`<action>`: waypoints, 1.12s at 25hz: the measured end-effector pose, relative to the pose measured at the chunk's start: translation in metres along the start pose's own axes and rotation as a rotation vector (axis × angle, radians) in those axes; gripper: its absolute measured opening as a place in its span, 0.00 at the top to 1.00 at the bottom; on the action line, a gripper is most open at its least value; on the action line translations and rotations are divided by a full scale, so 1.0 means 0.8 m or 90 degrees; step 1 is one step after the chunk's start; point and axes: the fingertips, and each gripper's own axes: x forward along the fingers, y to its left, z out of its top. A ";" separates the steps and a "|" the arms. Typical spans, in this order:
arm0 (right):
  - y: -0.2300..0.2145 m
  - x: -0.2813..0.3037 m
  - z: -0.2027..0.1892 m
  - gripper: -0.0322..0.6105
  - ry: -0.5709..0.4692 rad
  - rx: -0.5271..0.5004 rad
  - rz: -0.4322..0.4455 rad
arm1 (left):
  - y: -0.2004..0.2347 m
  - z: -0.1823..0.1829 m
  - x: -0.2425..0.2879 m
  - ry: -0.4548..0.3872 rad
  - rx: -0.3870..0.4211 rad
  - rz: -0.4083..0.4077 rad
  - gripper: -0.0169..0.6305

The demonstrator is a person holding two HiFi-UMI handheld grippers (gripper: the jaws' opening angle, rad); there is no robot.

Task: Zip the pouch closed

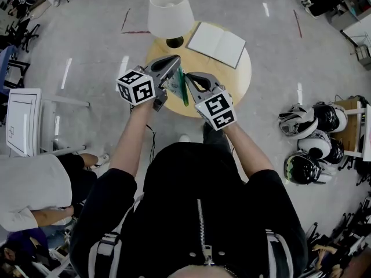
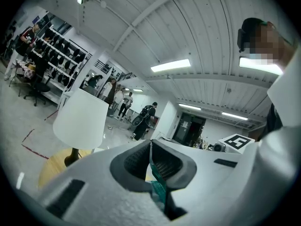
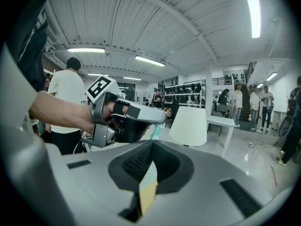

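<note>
Over the round table: we hold the green pouch up in the air, standing on its edge (just near the lamp).
Left gripper: pinched tight on the pouch's cloth.
Right gripper: squeezed tight on the pouch too.

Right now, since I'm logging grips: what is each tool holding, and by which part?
Left tool pinches the green pouch by its thin edge. Right tool is shut by the pouch; whether it grips anything can't be told.
</note>
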 end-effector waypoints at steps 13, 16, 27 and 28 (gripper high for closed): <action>-0.007 -0.008 -0.014 0.95 0.002 0.008 -0.006 | 0.005 0.007 0.005 -0.009 -0.003 0.001 0.96; -0.003 -0.007 -0.015 0.95 0.011 0.012 -0.002 | 0.010 0.015 0.001 -0.011 0.006 0.007 0.96; 0.001 -0.004 -0.028 0.95 0.022 0.009 0.004 | 0.024 0.020 -0.010 -0.018 -0.014 0.015 0.96; -0.001 -0.005 -0.031 0.95 0.021 0.006 0.004 | 0.025 0.021 -0.010 -0.019 -0.014 0.016 0.96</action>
